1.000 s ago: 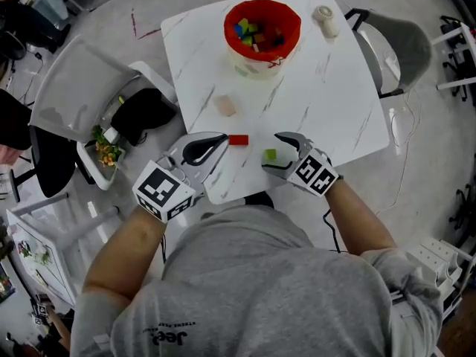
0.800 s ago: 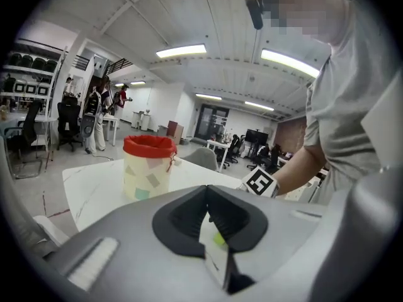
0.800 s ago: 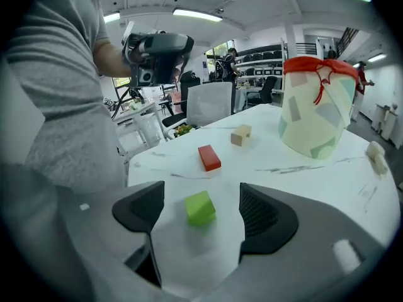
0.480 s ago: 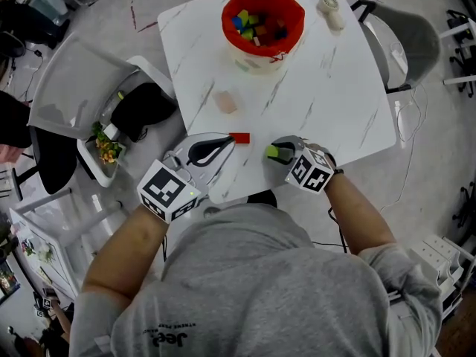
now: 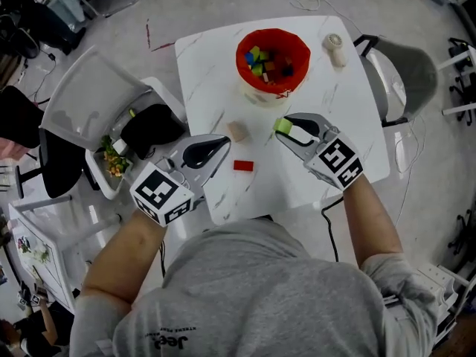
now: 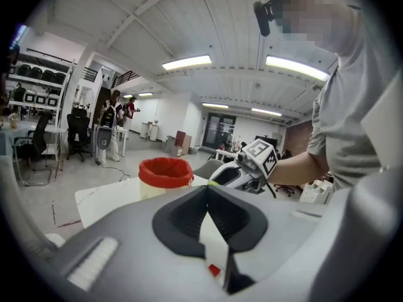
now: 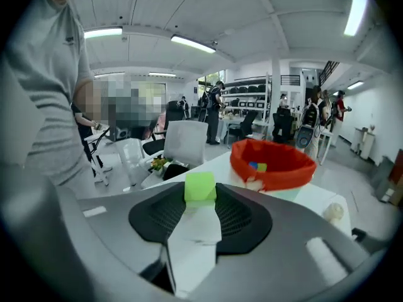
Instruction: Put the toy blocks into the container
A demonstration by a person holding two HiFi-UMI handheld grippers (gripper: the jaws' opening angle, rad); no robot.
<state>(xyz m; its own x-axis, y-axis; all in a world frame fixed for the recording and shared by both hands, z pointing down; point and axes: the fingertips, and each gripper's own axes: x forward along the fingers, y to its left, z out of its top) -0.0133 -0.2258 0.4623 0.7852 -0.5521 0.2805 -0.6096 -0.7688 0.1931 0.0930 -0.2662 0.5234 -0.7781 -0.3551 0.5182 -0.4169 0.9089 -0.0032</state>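
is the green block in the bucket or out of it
Out. The green block is pinched in the right gripper, whose jaws have just closed on it, short of the red container.

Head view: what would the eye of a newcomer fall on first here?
First the red container near the far edge of the white table, with coloured blocks inside. Next the bright green block clamped in the right gripper, whose jaws have just been closing, on the near side of the container. A red block lies on the table, nearer the person.
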